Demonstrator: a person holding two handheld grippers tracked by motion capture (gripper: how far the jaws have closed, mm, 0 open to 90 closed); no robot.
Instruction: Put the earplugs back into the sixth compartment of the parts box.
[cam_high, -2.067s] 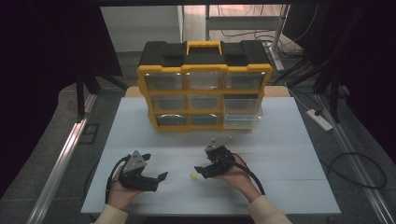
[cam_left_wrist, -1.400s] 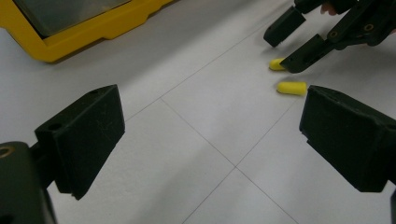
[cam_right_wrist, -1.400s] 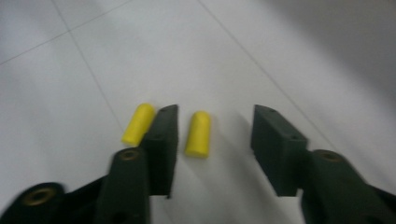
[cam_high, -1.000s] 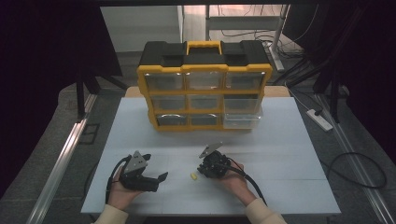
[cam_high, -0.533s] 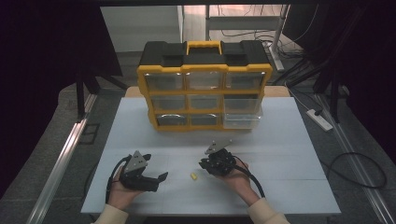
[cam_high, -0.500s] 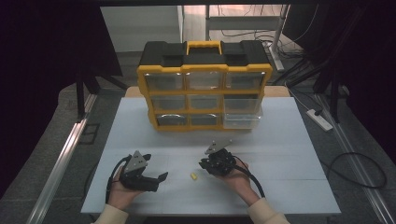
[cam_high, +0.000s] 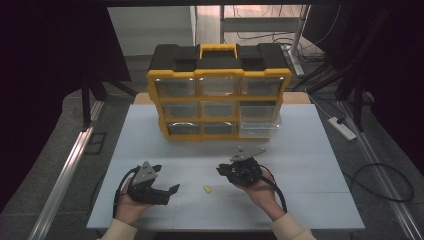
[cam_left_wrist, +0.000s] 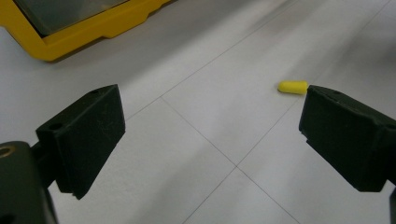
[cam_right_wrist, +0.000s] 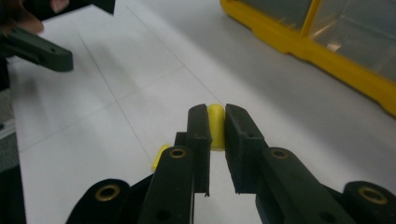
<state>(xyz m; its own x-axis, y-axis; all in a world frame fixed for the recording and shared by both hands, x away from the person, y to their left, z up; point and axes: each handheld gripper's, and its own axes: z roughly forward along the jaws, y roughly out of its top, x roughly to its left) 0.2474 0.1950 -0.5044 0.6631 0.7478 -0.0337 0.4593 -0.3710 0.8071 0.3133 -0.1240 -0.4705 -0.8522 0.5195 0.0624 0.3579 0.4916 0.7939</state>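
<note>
Pinched between the pads of my right gripper (cam_right_wrist: 216, 116) is a small yellow foam plug (cam_right_wrist: 215, 128), held a little above the white table. In the high view the right gripper (cam_high: 223, 170) sits right of centre, jaws pointing left. A second yellow plug (cam_high: 206, 189) lies loose on the table between the two grippers; it also lies beyond the right-hand jaw as a second plug (cam_left_wrist: 293, 87) in the left gripper view. My left gripper (cam_high: 169, 193) rests low at the front left, its jaws wide apart with nothing between them; the left gripper (cam_left_wrist: 210, 102) faces the bare tabletop.
A yellow and black organiser (cam_high: 218, 92) with clear drawers stands at the back of the white table (cam_high: 310, 165). Its bottom right drawer (cam_high: 260, 128) is pulled out a little. Cables and a power strip (cam_high: 342, 127) lie on the floor to the right.
My right gripper has lifted and drawn back to the right with a plug in its jaws, leaving the other plug on the table. The left gripper has stayed put.
</note>
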